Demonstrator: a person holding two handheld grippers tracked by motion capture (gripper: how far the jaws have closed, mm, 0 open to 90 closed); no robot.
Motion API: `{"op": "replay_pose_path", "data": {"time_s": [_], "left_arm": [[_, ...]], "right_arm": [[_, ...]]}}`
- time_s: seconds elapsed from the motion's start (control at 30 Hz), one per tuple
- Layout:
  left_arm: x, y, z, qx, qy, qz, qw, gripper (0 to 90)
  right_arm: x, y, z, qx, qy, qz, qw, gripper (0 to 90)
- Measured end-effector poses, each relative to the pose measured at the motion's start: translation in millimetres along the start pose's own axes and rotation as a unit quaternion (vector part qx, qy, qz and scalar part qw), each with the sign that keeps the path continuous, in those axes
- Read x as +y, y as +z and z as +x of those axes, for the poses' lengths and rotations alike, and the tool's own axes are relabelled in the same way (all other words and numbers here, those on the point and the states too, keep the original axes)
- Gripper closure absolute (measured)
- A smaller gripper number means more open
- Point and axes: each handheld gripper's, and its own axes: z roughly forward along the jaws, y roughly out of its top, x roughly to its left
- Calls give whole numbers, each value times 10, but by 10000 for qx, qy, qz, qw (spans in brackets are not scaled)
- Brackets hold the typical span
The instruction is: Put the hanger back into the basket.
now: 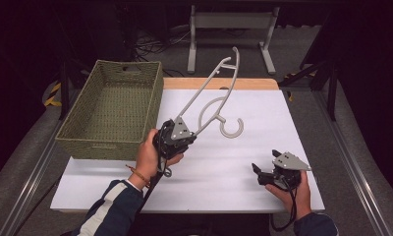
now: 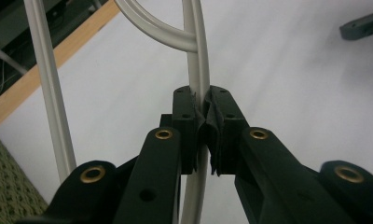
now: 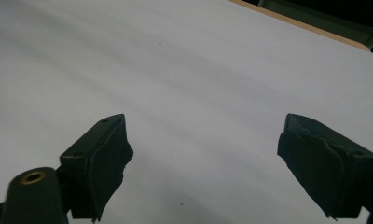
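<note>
1. Hanger point(image 1: 211, 83), pale grey plastic, is held clamped in the left gripper point(image 1: 177, 135) by one arm near its end; the rest is raised ahead of and above the jaws, and the hook point(image 1: 232, 127) hangs down just ahead of the gripper, over the table point(image 1: 234, 162).
2. Grip detail from the left gripper view: the pads are pressed tight on a single bar of the hanger point(image 2: 197, 70), with the second bar passing free to the jaws' left. An end grip is judged to leave the long body free to swing.
3. Woven basket point(image 1: 111, 110) is seen close beside the left gripper, on its outer side, and looks empty. The hanger is judged to be on its way there, the lift being needed to clear the rim.
4. Right gripper point(image 1: 263, 174) is kept low near the table's front edge, well apart from the hanger. Its jaws stand wide with nothing between them, over bare white surface in the right gripper view; it is judged idle, kept out of the swing path.
</note>
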Motion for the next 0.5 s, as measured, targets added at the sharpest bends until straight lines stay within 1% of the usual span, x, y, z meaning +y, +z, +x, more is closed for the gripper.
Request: {"op": "replay_pose_path", "data": {"time_s": [0.07,0.13,0.17,0.2,0.3,0.33,0.43,0.47,0.5], "left_arm": [[63,-59,43,51,-31,-102,9999,824],[103,-101,82,107,-26,-147,9998,824],[128,-130,111,171,-20,-168,9997,824],[145,-153,140,168,-28,-173,9997,824],[189,-249,233,251,-147,-299,9991,824],[189,-249,233,251,-147,-299,9991,824],[217,-361,306,332,-176,-368,9986,824],[222,-424,356,381,-178,-381,9984,824],[222,-424,356,381,-178,-381,9984,824]], "right_arm": [[-2,1,1,6,-12,5,10000,155],[-2,-1,-2,-3,-1,-8,10000,155],[-3,-2,-4,0,6,-9,10000,155],[-3,-3,-9,10,20,-3,10000,155],[-6,-5,-17,26,12,-19,10000,154],[-6,-5,-17,26,12,-19,10000,154],[-7,-5,-14,44,9,-27,10000,154],[-7,-4,-12,49,-1,-24,10000,155],[-7,-4,-12,49,-1,-24,10000,155]]}}
